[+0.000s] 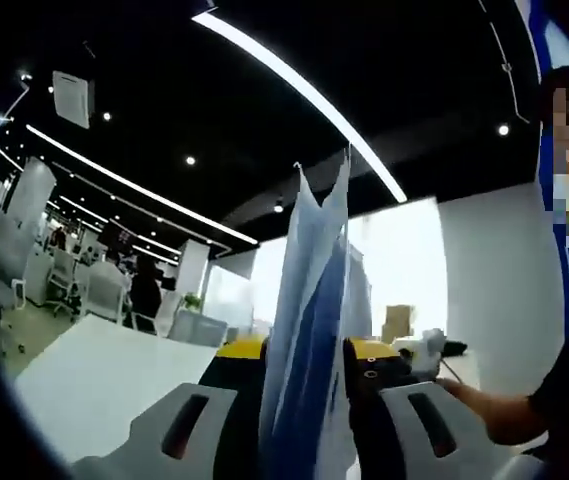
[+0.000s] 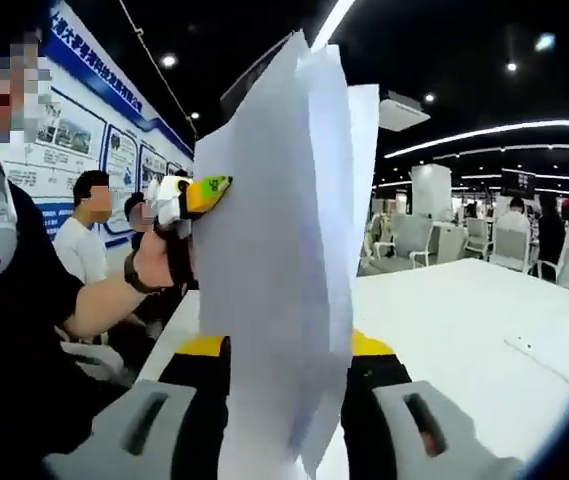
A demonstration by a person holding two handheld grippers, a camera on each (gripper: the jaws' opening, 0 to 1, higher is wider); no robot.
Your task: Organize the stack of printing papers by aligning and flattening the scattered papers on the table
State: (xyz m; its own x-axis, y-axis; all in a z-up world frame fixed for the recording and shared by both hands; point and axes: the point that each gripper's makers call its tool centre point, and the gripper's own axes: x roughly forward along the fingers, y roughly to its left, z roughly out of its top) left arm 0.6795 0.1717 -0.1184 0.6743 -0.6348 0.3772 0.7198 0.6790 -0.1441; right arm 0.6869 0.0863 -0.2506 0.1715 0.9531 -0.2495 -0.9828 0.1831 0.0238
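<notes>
A stack of white printing papers (image 1: 309,300) stands upright and edge-on in the left gripper view, fanned a little at the top. My left gripper (image 1: 302,365) is shut on its lower part, the yellow-backed jaws pressing from both sides. In the right gripper view the same papers (image 2: 284,230) rise as a broad, slightly uneven sheaf. My right gripper (image 2: 284,355) is shut on their lower edge. The left gripper (image 2: 192,196) also shows beyond the sheaf, held in a hand. The right gripper (image 1: 429,350) appears past the papers in the left gripper view. The stack is lifted off the white table (image 2: 474,330).
The white table (image 1: 94,385) stretches ahead in both views. Office chairs (image 2: 414,240) and seated people (image 1: 144,295) sit beyond it. A wall with blue posters (image 2: 84,120) and a seated person (image 2: 84,245) lie on one side. A cardboard box (image 1: 397,322) stands further off.
</notes>
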